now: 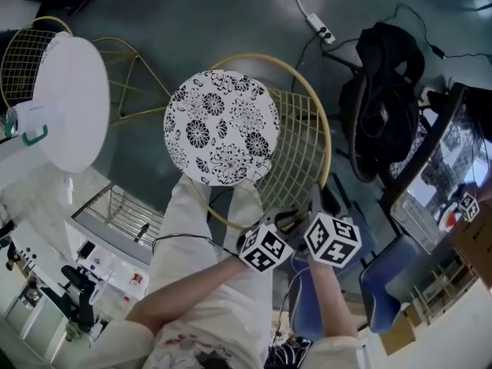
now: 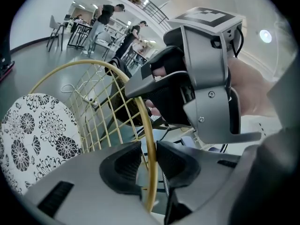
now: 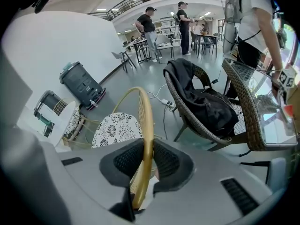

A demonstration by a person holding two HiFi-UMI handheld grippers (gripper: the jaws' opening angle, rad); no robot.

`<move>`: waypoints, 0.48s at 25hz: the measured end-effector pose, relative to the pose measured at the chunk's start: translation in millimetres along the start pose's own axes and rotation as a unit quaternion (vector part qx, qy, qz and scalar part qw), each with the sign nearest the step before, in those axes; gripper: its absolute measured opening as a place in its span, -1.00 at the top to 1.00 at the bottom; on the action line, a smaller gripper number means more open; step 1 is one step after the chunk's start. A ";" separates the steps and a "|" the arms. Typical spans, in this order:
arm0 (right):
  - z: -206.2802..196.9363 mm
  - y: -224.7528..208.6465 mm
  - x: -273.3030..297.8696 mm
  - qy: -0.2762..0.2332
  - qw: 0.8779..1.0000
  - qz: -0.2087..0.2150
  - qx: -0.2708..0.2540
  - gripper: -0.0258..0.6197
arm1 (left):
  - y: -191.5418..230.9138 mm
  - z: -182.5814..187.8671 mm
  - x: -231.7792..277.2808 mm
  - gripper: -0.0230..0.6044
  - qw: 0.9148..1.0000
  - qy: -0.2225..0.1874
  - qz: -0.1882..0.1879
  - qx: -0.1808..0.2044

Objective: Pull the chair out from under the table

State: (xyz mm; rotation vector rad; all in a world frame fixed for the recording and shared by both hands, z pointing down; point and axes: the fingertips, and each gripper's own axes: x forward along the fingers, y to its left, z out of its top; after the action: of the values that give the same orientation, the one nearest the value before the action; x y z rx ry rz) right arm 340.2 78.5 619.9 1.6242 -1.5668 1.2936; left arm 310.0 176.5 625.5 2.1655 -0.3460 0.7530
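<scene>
Okay, I'm clamping the chair with both tools. My left gripper is pinching the thin round gold hoop of the backrest between its ribbed black pads. My right gripper is clenching the same hoop just beside it, with the pads pressing on either side of the metal.

The hoop is looking like smooth, brass-coloured tubing bent into a big oval. A square wire grid in the same gold is filling the back inside it. The seat is carrying a flat round cushion, white fabric printed with black flower rosettes. The gripper bodies are showing as matte grey plastic, each with a marker cube in black and white.

The chair is standing on the dull grey-green floor, right in front of me, with its back towards me. Its cushion is sitting to the right of the round white table and clear of the tabletop's edge. The tabletop is looking smooth and plain, a flat disc.

Off to my right a black jacket is lying crumpled in a woven wicker armchair.
</scene>
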 end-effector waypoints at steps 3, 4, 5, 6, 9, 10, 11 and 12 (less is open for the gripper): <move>-0.7 0.7 1.1 -0.008 1.000 -0.002 0.000 0.70 | 1.0 -1.8 0.7 0.60 1.000 0.002 -0.009 0.002; -1.2 1.1 0.9 -0.011 1.000 0.000 0.006 0.70 | 1.1 -2.5 0.6 0.60 1.000 0.002 -0.014 0.000; -1.6 1.1 0.0 -0.013 1.000 0.001 0.014 0.70 | 1.0 -3.0 0.2 0.61 1.000 0.004 -0.021 -0.005; -1.4 1.0 -1.7 -0.016 1.000 0.001 0.021 0.70 | 1.0 -3.2 -0.5 0.61 1.000 0.006 -0.029 -0.009; 5.1 2.2 -9.4 -0.027 0.999 -0.006 0.017 0.70 | 3.1 1.4 -4.3 0.60 0.999 0.003 -0.046 -0.015; 7.4 3.9 -11.6 -0.030 0.999 -0.007 0.014 0.70 | 3.1 3.3 -6.1 0.60 0.999 0.002 -0.050 -0.011; 8.9 5.8 -13.6 -0.031 0.999 -0.007 0.013 0.70 | 1.8 5.9 -8.4 0.60 0.998 0.000 -0.056 -0.007; 9.5 7.8 -15.5 -0.030 0.999 -0.007 0.016 0.70 | -0.9 9.7 -11.4 0.60 0.998 -0.001 -0.063 -0.005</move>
State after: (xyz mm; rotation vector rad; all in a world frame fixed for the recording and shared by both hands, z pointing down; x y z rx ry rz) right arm 337.4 75.5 600.5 1.7040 -1.5753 1.2793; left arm 305.4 169.7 613.1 2.1566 -0.2107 0.6762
